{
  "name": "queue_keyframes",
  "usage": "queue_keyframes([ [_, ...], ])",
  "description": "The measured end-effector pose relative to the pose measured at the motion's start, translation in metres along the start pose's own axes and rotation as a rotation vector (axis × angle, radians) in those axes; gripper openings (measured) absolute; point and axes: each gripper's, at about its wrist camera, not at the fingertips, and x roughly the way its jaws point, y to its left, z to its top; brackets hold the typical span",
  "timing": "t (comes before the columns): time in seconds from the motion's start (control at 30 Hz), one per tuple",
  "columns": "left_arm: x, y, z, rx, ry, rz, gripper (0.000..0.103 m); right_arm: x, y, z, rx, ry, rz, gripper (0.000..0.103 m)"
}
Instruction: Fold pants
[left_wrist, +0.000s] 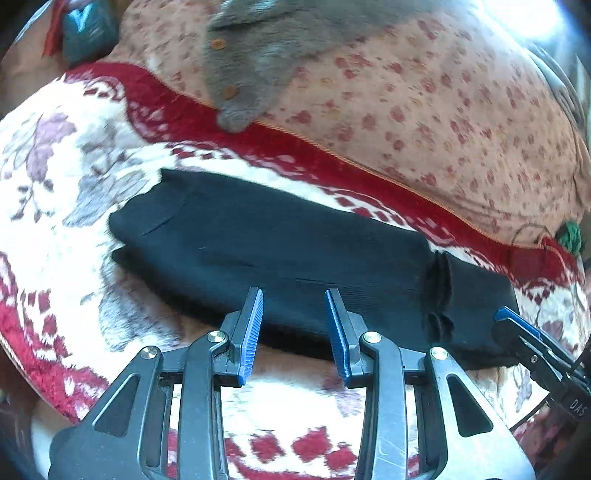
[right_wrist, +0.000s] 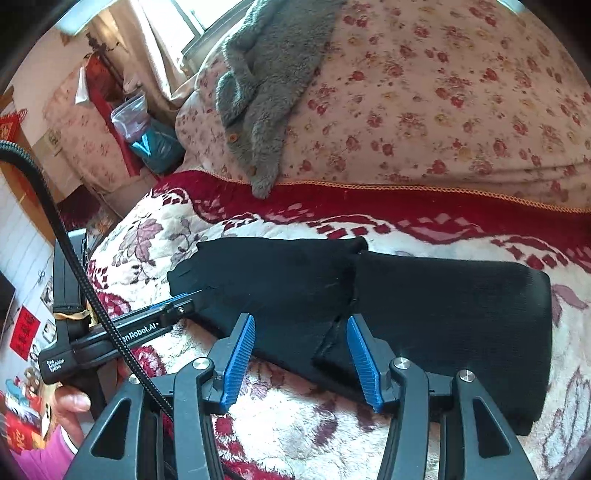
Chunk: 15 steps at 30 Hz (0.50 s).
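Note:
Black pants (left_wrist: 280, 240) lie folded lengthwise on a white and red floral blanket (left_wrist: 66, 184), waist end to the right. My left gripper (left_wrist: 294, 295) is open and empty, its blue pads at the pants' near edge, mid-length. My right gripper (right_wrist: 301, 323) is open and empty, its pads over the near edge where one fold ends. The pants also show in the right wrist view (right_wrist: 443, 314). The right gripper shows at the right edge of the left wrist view (left_wrist: 517, 325); the left gripper shows at the left of the right wrist view (right_wrist: 177, 304).
A grey fluffy garment with buttons (right_wrist: 266, 92) lies on a pink floral quilt (right_wrist: 443, 92) behind the blanket. A teal bag (right_wrist: 155, 144) and clutter stand at the far left beside the bed. A black cable (right_wrist: 74, 258) runs across the left.

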Motion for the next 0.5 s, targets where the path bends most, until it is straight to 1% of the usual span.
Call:
queue_keyframes([
  [0.07,-0.002,0.015,-0.001,-0.05,0.003,-0.011,0.037,0.005,0.002,0.002,0.0,0.002,0.006,0.05],
  [0.1,-0.003,0.025,-0.001,-0.084,0.002,-0.018,0.043,0.009,0.004,0.004,0.001,0.003,0.01,0.05],
  [0.13,-0.003,0.033,-0.001,-0.112,-0.002,-0.023,0.046,0.011,0.006,0.005,0.001,0.003,0.011,0.051],
  [0.27,-0.004,0.068,-0.003,-0.215,0.004,-0.035,0.046,0.027,0.016,0.011,-0.004,0.015,0.038,0.055],
  [0.4,-0.001,0.095,-0.003,-0.3,0.011,-0.019,0.046,0.049,0.033,0.02,-0.045,0.036,0.072,0.056],
  [0.5,0.004,0.11,-0.004,-0.377,0.024,-0.051,0.047,0.069,0.047,0.034,-0.086,0.052,0.117,0.056],
])
